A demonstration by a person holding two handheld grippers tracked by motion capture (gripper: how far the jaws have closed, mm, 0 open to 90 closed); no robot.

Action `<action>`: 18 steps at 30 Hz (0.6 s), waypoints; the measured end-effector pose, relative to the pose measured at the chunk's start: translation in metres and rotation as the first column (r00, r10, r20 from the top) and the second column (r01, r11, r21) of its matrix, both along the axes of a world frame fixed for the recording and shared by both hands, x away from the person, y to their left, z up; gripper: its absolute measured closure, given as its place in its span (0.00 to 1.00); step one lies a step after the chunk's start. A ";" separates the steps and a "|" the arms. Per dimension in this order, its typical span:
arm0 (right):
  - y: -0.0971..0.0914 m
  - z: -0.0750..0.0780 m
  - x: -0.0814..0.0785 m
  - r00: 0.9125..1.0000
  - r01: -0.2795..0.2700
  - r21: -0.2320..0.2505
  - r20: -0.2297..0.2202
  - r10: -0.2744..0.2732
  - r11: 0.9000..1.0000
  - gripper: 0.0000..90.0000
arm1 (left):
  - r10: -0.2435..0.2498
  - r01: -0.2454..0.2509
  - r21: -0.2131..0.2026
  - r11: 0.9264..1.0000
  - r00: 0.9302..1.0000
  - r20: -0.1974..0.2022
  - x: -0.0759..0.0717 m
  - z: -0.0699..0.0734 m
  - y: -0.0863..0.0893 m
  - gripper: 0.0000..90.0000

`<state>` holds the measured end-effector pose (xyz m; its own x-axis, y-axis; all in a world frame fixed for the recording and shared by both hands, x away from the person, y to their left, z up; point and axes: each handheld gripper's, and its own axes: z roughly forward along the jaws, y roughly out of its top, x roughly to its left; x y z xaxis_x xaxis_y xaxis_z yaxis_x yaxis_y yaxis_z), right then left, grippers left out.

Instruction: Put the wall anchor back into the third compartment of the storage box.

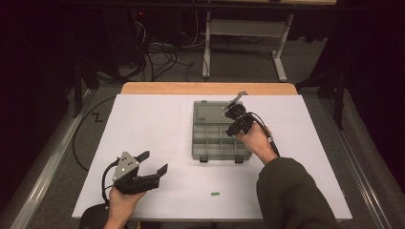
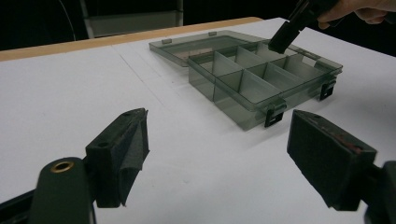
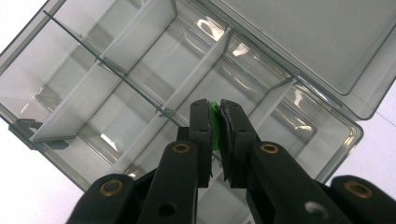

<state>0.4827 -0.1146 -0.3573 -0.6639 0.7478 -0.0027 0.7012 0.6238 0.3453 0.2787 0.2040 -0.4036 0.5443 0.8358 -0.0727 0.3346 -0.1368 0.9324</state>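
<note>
Gaping organizer box (image 1: 217,138), compartments bare, lid (image 1: 210,110) flat

A dim room: grey carpet floor (image 1: 239,71), tangled cables (image 1: 157,55) and a pale table frame (image 1: 243,28) beyond.

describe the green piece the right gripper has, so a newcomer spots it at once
On the white table sits a smoky clear compartment box with its lid open. Above its right side hangs the right gripper, shut on a small green piece. A second green piece lies loose near the table's front edge.
</note>
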 end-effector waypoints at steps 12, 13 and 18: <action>0.003 -0.008 0.005 1.000 -0.006 -0.019 -0.008 0.006 1.000 0.95 | -0.002 0.002 -0.003 1.000 1.000 0.001 0.000 0.000 0.000 0.23; 0.004 -0.009 0.005 1.000 0.009 -0.020 -0.016 -0.010 1.000 0.95 | -0.002 0.002 -0.002 1.000 1.000 0.001 0.000 0.000 0.000 0.23; 0.004 -0.011 0.007 1.000 -0.007 -0.029 -0.017 0.006 1.000 0.95 | -0.002 0.002 -0.002 1.000 1.000 0.001 0.000 0.000 0.000 0.23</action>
<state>0.4893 -0.1106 -0.3683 -0.6690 0.7431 -0.0126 0.7027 0.6380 0.3151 0.2785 0.2041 -0.4035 0.5462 0.8344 -0.0741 0.3334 -0.1354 0.9330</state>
